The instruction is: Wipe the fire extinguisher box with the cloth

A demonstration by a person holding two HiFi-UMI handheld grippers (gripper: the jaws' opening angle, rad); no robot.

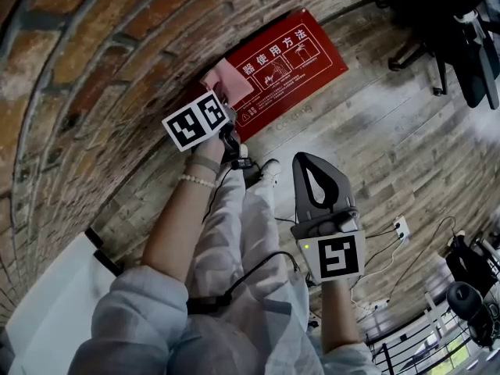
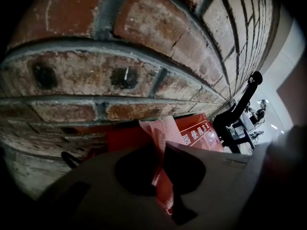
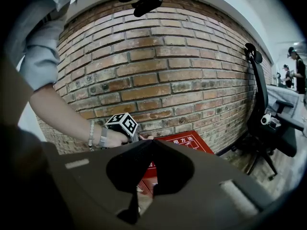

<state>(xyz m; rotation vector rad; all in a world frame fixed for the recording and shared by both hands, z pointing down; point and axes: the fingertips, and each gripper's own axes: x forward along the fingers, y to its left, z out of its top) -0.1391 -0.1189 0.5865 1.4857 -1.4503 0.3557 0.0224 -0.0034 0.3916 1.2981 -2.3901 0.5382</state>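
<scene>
Left gripper (image 2: 160,146) jaws clamped on pink cloth (image 2: 162,128). Cloth lies on red fire extinguisher box (image 1: 293,61), at its edge against brick wall (image 1: 86,76). Right gripper (image 3: 152,142) jaws together, empty, apart from box over wood floor (image 1: 375,139). Office chair (image 1: 457,37) well apart.

This looks like an office or studio space done up loft-style. An exposed brick wall (image 3: 158,56) runs down the room, above a floor (image 1: 406,139) of weathered wood planks. A black swivel office chair (image 3: 280,138) stands close to the bricks, and a white power strip (image 1: 401,227) with trailing cables lies on the planks. A red fire extinguisher box (image 1: 289,61), printed with Chinese instructions, sits at the foot of the wall. Farther off, a person (image 3: 298,71) stands near more seating.
</scene>
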